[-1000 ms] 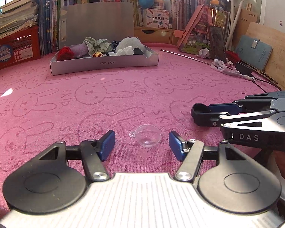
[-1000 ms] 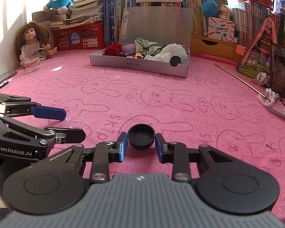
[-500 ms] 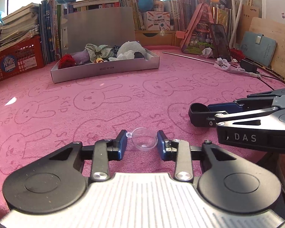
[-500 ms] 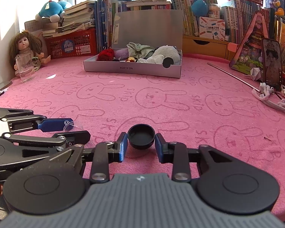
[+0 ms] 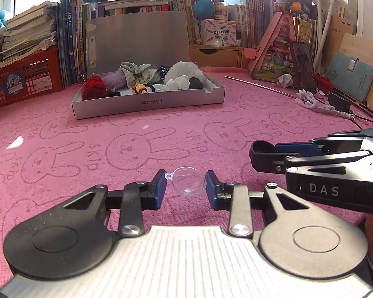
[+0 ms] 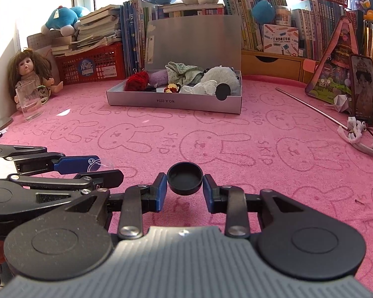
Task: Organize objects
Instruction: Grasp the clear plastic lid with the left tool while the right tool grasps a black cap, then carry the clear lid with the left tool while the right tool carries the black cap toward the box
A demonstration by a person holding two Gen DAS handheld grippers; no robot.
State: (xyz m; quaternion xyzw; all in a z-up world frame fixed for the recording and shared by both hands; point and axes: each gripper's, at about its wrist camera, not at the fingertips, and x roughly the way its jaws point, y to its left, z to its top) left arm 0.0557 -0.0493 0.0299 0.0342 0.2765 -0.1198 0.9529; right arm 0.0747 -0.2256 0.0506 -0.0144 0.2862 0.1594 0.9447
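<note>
Together, the blue pads of the left gripper (image 5: 186,186) have just closed on a small clear plastic half-dome with a tiny loop (image 5: 188,184), held just above the pink rabbit-print cloth (image 5: 161,129). Beside it, the right gripper (image 6: 185,186) is clamped on a round black cap (image 6: 185,181), open side up. Well beyond both sits a shallow grey cardboard box (image 6: 174,103), lid upright, holding soft knitted and plush pieces.
</note>
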